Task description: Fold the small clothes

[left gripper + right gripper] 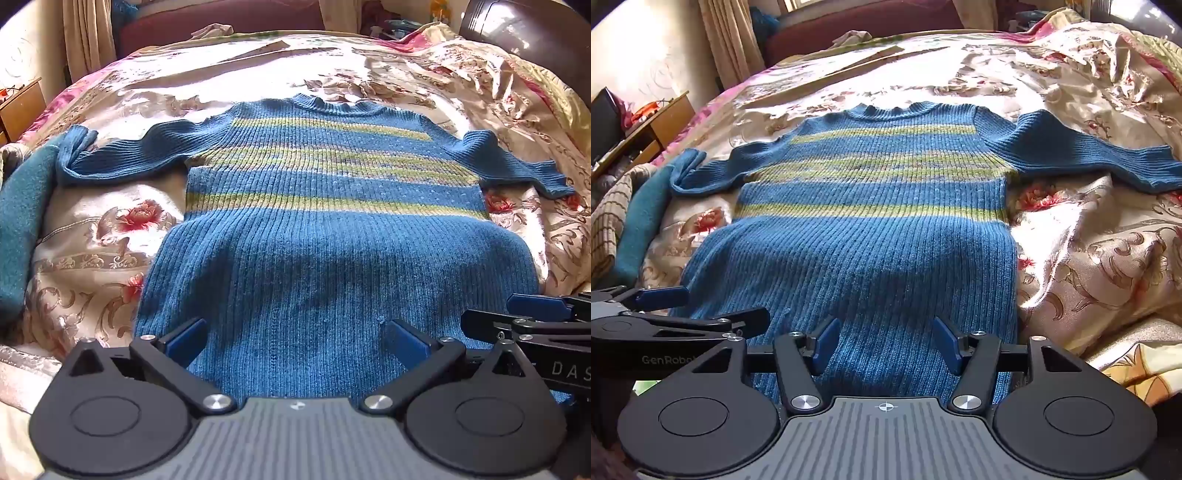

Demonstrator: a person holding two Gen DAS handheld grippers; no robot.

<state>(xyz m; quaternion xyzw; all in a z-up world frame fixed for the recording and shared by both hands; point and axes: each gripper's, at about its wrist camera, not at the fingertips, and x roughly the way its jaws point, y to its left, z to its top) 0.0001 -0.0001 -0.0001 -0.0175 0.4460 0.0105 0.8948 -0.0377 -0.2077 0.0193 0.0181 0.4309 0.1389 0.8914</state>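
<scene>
Blue ribbed sweater (pixel 325 236) w/ green stripes lies flat on the floral bedspread (pixel 110 229), sleeves spread, collar far, hem nearest both grippers. Long axis runs straight away from the fingers. Left gripper (pixel 295 341) spread wide, right gripper (pixel 884 345) partly open, both empty over the hem (equally near, side by side).

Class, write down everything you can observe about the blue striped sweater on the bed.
The sweater is blue ribbed knit with three yellow-green chest stripes and a round collar. It lies flat and unfolded on the floral bedspread, collar far, hem near, both sleeves spread sideways. Its left cuff touches a teal cloth. Both grippers' open jaws hover over the hem.
</scene>
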